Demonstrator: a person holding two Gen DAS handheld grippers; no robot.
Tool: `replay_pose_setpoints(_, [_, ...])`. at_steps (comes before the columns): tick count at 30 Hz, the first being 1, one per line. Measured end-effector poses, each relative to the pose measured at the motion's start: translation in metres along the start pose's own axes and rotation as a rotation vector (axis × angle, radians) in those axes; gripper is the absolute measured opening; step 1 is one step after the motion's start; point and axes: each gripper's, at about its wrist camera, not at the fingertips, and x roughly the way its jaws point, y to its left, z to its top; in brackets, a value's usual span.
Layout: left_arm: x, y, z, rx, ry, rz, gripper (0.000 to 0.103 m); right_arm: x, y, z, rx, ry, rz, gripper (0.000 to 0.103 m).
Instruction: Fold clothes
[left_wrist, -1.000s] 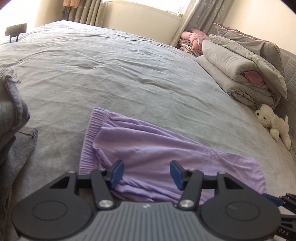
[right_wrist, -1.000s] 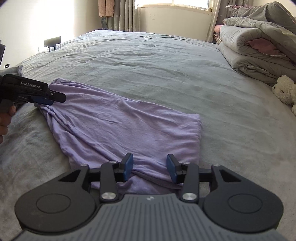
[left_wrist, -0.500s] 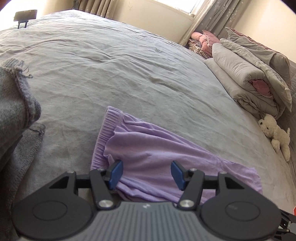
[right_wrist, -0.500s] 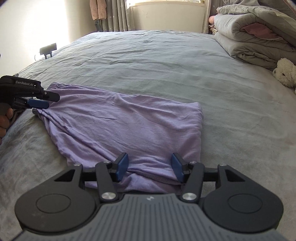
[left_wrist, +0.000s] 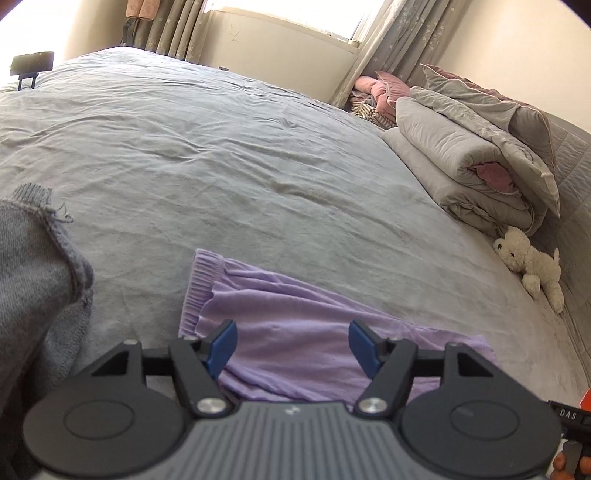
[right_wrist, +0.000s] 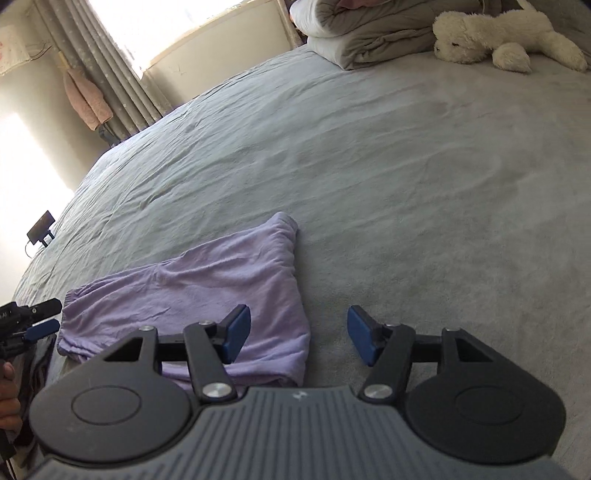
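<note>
Shorts (left_wrist: 317, 332), lilac, lie flat on the grey bed (left_wrist: 221, 155) near its front edge, long axis running left to right across me, waistband to my left.

My left gripper (left_wrist: 291, 341) hangs over the waistband end, pointing down and forward. Its jaws are opening; cloth lies beneath the gap, but the pads press on nothing, so it holds nothing. A grey knit (left_wrist: 33, 258) sits just left of it, apart from the shorts.

My right gripper (right_wrist: 297, 334) is at the other end. Its jaws are opening too and grip nothing: the left pad sits above lilac cloth, the right pad above bare bed, so the shorts' right edge runs between them. In that view my left gripper shows at the far left, beside the waistband.

I judge the shorts folded once, lengthwise. The next fold would go along the long axis, one end carried over the other. Either hand is placed for it, each at its own end. A folded quilt (left_wrist: 472, 166) and a plush toy (left_wrist: 532, 266) rest toward the bed's far right, well apart.
</note>
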Motion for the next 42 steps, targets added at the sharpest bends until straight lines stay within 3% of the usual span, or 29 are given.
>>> replay_pose_setpoints(4, [0.005, -0.020, -0.012, 0.101, 0.005, -0.022, 0.069, -0.003, 0.003, -0.002, 0.006, 0.001, 0.006, 0.062])
replay_pose_setpoints(7, [0.015, -0.032, -0.024, 0.142, 0.031, -0.001, 0.070, -0.002, 0.012, -0.008, -0.035, -0.001, 0.000, 0.064])
replay_pose_setpoints(12, [0.021, -0.057, -0.047, 0.302, 0.055, 0.017, 0.072, 0.000, 0.017, -0.013, -0.063, -0.008, 0.017, 0.064])
replay_pose_setpoints(16, [0.027, -0.053, -0.050, 0.287, 0.060, 0.036, 0.075, 0.000, 0.014, -0.011, -0.038, -0.011, 0.035, 0.064])
replay_pose_setpoints(21, [0.027, -0.065, -0.059, 0.363, 0.039, 0.080, 0.077, 0.001, 0.019, -0.013, -0.081, -0.023, 0.016, 0.055])
replay_pose_setpoints(24, [0.027, -0.071, -0.067, 0.408, 0.022, 0.097, 0.081, 0.003, 0.020, -0.014, -0.092, -0.020, 0.017, 0.055])
replay_pose_setpoints(34, [0.020, -0.074, -0.067, 0.423, 0.027, 0.105, 0.083, 0.004, 0.024, -0.018, -0.125, -0.039, 0.007, 0.055])
replay_pose_setpoints(39, [0.003, -0.077, -0.059, 0.345, -0.043, 0.001, 0.084, 0.004, 0.023, -0.016, -0.099, -0.043, 0.024, 0.055])
replay_pose_setpoints(42, [0.015, -0.080, -0.067, 0.348, 0.023, -0.002, 0.087, 0.003, 0.019, -0.014, -0.052, -0.039, 0.043, 0.055])
